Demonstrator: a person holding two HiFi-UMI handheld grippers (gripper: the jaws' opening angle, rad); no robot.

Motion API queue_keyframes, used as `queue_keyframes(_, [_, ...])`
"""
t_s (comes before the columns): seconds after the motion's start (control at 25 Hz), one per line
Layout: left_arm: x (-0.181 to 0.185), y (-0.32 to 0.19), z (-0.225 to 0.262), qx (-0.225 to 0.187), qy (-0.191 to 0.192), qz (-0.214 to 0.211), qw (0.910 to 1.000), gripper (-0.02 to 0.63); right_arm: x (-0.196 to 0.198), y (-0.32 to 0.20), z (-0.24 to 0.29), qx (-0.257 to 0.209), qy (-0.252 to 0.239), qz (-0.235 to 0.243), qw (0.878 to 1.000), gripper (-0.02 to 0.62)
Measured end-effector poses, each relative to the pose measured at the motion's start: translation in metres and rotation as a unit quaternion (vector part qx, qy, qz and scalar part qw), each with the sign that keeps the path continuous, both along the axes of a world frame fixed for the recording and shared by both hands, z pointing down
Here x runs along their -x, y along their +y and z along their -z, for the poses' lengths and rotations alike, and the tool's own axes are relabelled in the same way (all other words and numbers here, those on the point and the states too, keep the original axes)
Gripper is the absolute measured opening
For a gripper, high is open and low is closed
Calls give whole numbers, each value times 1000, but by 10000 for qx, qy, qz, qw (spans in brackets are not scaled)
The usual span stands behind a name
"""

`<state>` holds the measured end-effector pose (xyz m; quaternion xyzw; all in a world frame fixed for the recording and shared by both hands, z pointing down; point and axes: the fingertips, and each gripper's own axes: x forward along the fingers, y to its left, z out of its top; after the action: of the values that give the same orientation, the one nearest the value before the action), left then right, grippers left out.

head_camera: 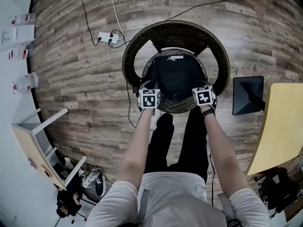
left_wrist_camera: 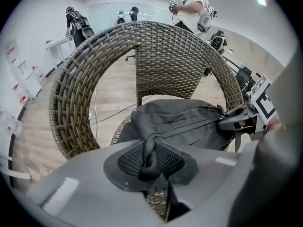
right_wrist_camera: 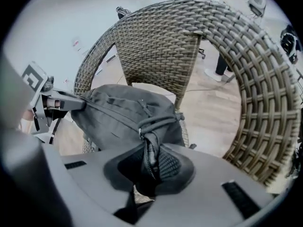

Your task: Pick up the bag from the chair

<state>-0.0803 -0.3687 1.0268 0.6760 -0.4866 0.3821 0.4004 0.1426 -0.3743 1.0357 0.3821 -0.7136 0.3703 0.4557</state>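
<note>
Head view looks steeply down from above; both gripper views sit close, facing the chair (left_wrist_camera: 165, 65) back, sharing the bag (right_wrist_camera: 118, 117)

— Left tool (left_wrist_camera: 151, 162): clamped on anything?
— Yes, pinched shut on a dark fold of the bag (left_wrist_camera: 184, 122), squeezed from both sides.
— And the bag?
— Slumped on the seat of the wicker chair (left_wrist_camera: 161, 56), in front of its curved back.
— At the far right?
— Right tool (left_wrist_camera: 239, 121) with its marker cube, touching the bag's other edge.
</note>
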Motion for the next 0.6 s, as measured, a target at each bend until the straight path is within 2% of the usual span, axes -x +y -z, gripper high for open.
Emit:
queue_keyframes(0.24, [-6,10,80,-399,108,81,9991,69,-6,21,70,-47,-51,-340,9994,44])
queue_keyframes(0.4, [-9,1,144,-823,131,22,9965,69,-8,24,128,-107,-214,-593,9980,44])
queue_keyframes(0.6, [-9,-10,214,-1211,321,126,9920,69,-9,15,204,-606,-137,-724,9954,44])
